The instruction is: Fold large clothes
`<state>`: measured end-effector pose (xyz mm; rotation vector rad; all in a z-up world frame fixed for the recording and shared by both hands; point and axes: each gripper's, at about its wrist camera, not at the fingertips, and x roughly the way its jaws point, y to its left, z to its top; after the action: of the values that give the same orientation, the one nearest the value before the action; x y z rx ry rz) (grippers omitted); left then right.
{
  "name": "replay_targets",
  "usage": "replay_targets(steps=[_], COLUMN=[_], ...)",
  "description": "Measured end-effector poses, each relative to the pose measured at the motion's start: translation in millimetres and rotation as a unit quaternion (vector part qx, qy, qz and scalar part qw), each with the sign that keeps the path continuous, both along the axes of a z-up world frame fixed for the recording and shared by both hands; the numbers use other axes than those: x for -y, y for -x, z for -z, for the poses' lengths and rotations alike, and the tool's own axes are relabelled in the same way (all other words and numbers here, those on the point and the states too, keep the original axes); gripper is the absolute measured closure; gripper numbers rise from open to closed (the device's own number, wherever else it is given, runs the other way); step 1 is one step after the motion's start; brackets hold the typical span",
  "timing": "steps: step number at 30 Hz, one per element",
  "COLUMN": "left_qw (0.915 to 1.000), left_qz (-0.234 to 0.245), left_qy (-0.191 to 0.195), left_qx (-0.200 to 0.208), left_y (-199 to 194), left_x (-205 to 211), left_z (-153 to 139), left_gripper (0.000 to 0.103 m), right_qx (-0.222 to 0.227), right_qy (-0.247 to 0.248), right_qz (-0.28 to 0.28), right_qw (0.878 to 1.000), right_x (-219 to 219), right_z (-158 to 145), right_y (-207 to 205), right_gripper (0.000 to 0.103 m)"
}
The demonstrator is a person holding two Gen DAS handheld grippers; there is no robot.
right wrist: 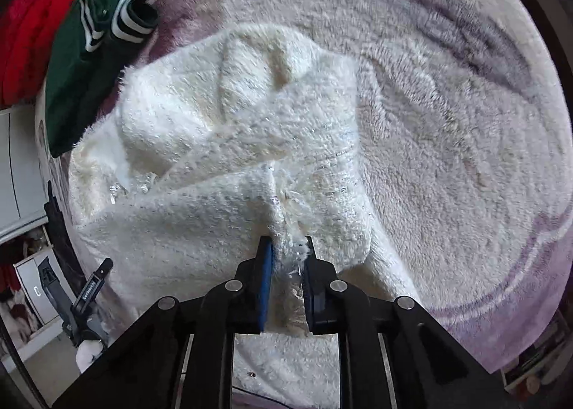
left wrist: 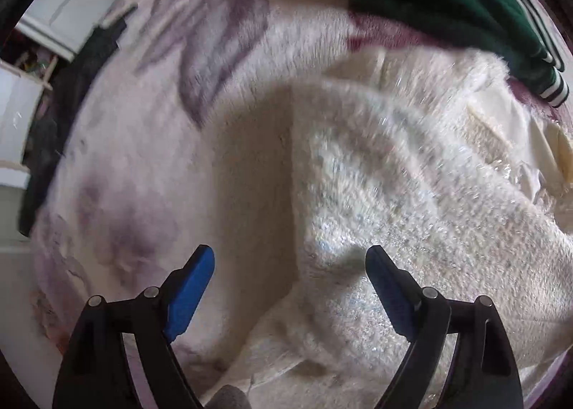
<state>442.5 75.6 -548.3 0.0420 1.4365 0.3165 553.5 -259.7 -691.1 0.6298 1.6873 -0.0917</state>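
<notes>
A fluffy white garment with shiny threads (right wrist: 229, 165) lies crumpled on a plush floral blanket (right wrist: 447, 115). My right gripper (right wrist: 288, 248) is shut on a bunched edge of the white garment and lifts it slightly. In the left wrist view the same white garment (left wrist: 412, 201) fills the right half. My left gripper (left wrist: 290, 258) is open and empty, hovering over the garment's left edge and the blanket (left wrist: 150, 144).
A folded green garment with white striped cuffs (right wrist: 89, 61) lies beside the white one at the upper left, also in the left wrist view (left wrist: 447, 4). Red fabric (right wrist: 28, 29) lies beyond it. The other gripper (right wrist: 86, 301) shows at lower left. White furniture (left wrist: 14, 122) stands past the bed edge.
</notes>
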Motion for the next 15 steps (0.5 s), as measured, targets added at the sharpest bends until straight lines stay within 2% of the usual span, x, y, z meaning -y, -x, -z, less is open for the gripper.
replay_targets(steps=[2,4,5,6,7,9,10,12,15], left_qw=[0.9991,0.9973,0.9961,0.9957,0.9961,0.9969,0.9965,0.9946,0.9908], left_qz=[0.020,0.041,0.052,0.057,0.060,0.068,0.075,0.096,0.123], left_qy=[-0.029,-0.050,-0.059,-0.062,-0.055,-0.036,-0.034,-0.038,-0.056], left_qx=[0.025,0.035,0.039,0.040,0.036,0.019,0.012,0.004,0.001], left_y=[-3.6,-14.1,-22.3,-28.9,-36.9,-53.2,-61.0,-74.3,-84.8], left_x=[11.1,24.7,33.6,39.8,45.0,53.4,59.8,67.8,78.3], left_z=[-21.7,-32.4,-32.7,-30.1,-25.4,-10.5,-4.8,5.2,15.1], left_gripper=[0.016,0.016,0.016,0.016,0.016,0.016,0.016,0.016,0.016], right_qx=[0.044,0.087,0.099,0.101,0.097,0.098,0.099,0.075,0.033], right_qy=[0.032,0.031,0.014,-0.017,-0.034,-0.030,-0.011,0.041,0.101], right_qz=[0.003,0.006,0.004,-0.002,-0.008,-0.021,-0.042,-0.095,-0.170], right_qw=[0.999,0.996,0.995,0.995,0.995,0.995,0.994,0.992,0.980], right_x=[-1.8,-12.5,-22.1,-36.2,-48.0,-71.4,-84.3,-103.5,-127.9], right_z=[-42.0,-72.7,-80.3,-80.2,-75.6,-60.3,-49.4,-22.1,24.1], right_y=[-2.1,-8.9,-14.3,-24.2,-34.1,-55.9,-71.2,-96.8,-122.9], right_gripper=[0.085,0.083,0.075,0.061,0.059,0.059,0.058,0.050,0.050])
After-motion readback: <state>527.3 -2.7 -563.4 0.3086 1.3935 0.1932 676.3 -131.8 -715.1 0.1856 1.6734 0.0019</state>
